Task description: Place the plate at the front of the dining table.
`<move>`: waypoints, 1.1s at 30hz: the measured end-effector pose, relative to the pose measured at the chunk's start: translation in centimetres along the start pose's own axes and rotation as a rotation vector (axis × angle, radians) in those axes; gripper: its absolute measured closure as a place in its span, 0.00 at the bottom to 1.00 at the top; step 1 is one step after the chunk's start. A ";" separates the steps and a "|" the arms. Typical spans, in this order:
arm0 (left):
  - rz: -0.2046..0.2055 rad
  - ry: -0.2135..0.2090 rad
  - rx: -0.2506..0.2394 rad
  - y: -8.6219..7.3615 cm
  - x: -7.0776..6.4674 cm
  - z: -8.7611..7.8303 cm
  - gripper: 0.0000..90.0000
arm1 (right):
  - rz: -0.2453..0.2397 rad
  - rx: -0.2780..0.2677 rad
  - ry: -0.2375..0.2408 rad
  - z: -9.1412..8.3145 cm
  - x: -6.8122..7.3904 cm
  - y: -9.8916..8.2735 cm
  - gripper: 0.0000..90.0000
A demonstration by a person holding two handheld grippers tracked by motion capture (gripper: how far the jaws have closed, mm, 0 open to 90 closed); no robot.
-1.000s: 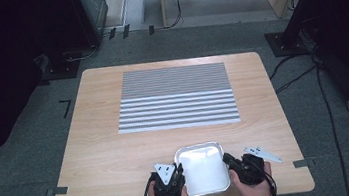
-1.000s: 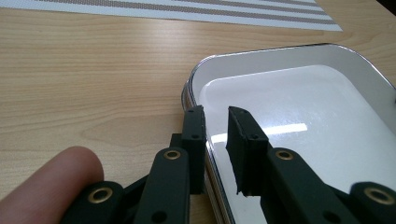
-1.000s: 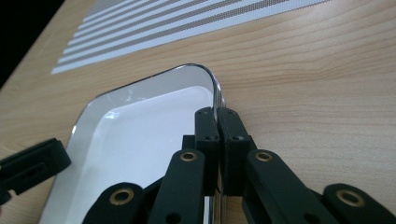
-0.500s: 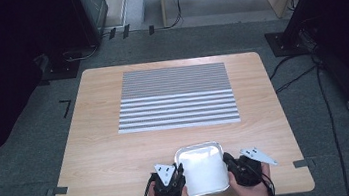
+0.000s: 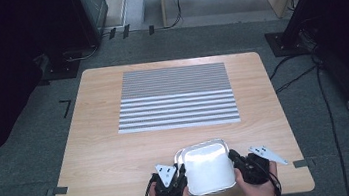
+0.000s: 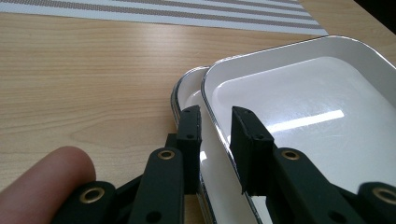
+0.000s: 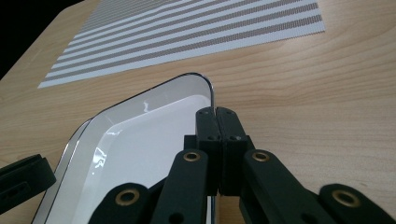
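Little has changed: top tray (image 5: 208,167) stays at the counter's (image 5: 118,150) 6 o'clock; right claw (image 7: 216,113) clenches its rim, left claw (image 6: 215,122) straddles it, released.

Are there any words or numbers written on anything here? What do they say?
None to read: the white trays, the striped mat, the wooden table and both grippers, left and right, carry no words, numbers or labels.

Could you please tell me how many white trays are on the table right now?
2, stacked at the near edge: the upper tray sits on the lower tray, whose rim peeks out on the left. More could be hidden beneath.
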State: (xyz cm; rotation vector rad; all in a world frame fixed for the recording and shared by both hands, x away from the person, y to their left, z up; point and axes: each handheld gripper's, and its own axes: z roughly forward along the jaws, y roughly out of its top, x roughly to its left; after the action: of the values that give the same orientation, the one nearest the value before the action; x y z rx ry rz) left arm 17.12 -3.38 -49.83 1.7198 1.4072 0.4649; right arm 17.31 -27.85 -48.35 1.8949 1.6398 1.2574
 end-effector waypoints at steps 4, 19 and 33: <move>0.020 -0.006 0.018 -0.3 -0.4 0.2 0.82 | -0.015 0.022 -0.018 0.4 0.0 -0.2 0.95; 0.054 0.004 0.060 -1.2 -1.6 0.7 0.75 | -0.035 0.055 -0.086 1.1 0.7 -0.9 1.00; -0.095 -0.071 0.035 -0.4 -0.4 0.9 0.83 | 0.021 -0.013 -0.058 0.5 0.4 -1.3 1.00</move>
State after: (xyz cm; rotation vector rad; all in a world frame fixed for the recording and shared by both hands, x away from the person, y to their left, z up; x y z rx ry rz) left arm 17.40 -4.12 -50.51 1.6722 1.4464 0.3257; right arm 16.85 -27.03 -49.40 1.9274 1.5828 1.2061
